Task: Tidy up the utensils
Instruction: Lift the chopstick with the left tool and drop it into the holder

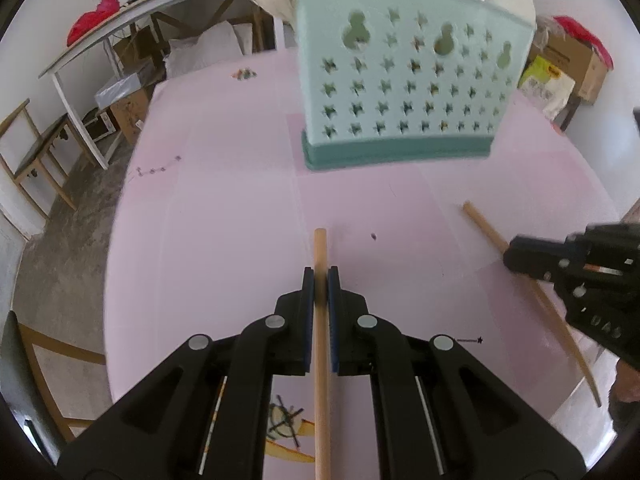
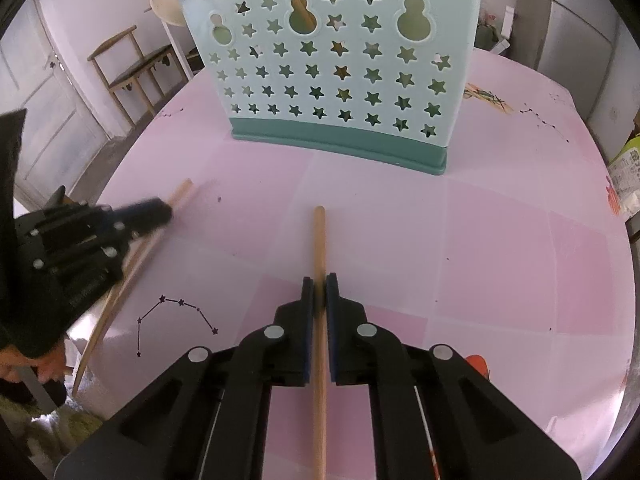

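I'm holding two long, thin light-wood utensil handles, one per claw. My left gripper (image 1: 321,280) is clamping the left wooden stick (image 1: 321,344) between its blue pads, jaws pinched nearly together, the round tip poking out just past the fingertips over the pink tablecloth-covered table (image 1: 224,216). My right gripper (image 2: 319,286) is doing the same with the right wooden stick (image 2: 319,344), jaws squeezed narrow on it, tip pointing toward the holder. Both sticks are running back under the claws toward me, far ends hidden. The pale-green plastic utensil holder with star cutouts and a darker green base (image 2: 340,80) is standing upright on the table ahead, well apart from both tips. Wood is showing through one of its cutouts.
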`<state>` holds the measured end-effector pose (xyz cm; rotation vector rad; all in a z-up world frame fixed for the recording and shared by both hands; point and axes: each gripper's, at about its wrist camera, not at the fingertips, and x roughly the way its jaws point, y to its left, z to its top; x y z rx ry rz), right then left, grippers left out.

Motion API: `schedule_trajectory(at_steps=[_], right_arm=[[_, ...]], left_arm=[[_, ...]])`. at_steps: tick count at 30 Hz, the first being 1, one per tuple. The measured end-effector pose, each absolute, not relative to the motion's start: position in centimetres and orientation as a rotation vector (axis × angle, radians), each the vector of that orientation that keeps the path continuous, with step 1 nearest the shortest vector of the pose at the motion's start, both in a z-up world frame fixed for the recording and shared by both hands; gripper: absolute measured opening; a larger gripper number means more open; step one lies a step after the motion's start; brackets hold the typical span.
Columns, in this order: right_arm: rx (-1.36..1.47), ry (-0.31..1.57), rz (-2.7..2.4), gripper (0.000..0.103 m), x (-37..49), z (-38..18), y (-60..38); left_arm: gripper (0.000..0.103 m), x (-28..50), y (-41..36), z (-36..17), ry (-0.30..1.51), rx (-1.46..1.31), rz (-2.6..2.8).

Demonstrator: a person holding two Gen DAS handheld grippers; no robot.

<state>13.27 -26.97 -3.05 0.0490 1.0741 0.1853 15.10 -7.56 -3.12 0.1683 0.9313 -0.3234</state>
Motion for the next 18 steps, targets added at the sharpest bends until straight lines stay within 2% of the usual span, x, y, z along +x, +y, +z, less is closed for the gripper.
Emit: schedule_trajectory(at_steps=[12, 18], right_arm=[[0.069, 1.070, 0.192, 0.006, 13.3, -3.1, -27.2], [0.071, 1.070, 0.192, 0.006, 13.3, -3.2, -27.2]], left_arm=[[0.005, 13.9, -2.2, 8.3, 0.619, -0.133, -0.482], [0.005, 15.5, -2.2, 13.5, 0.447, -0.216, -0.552]])
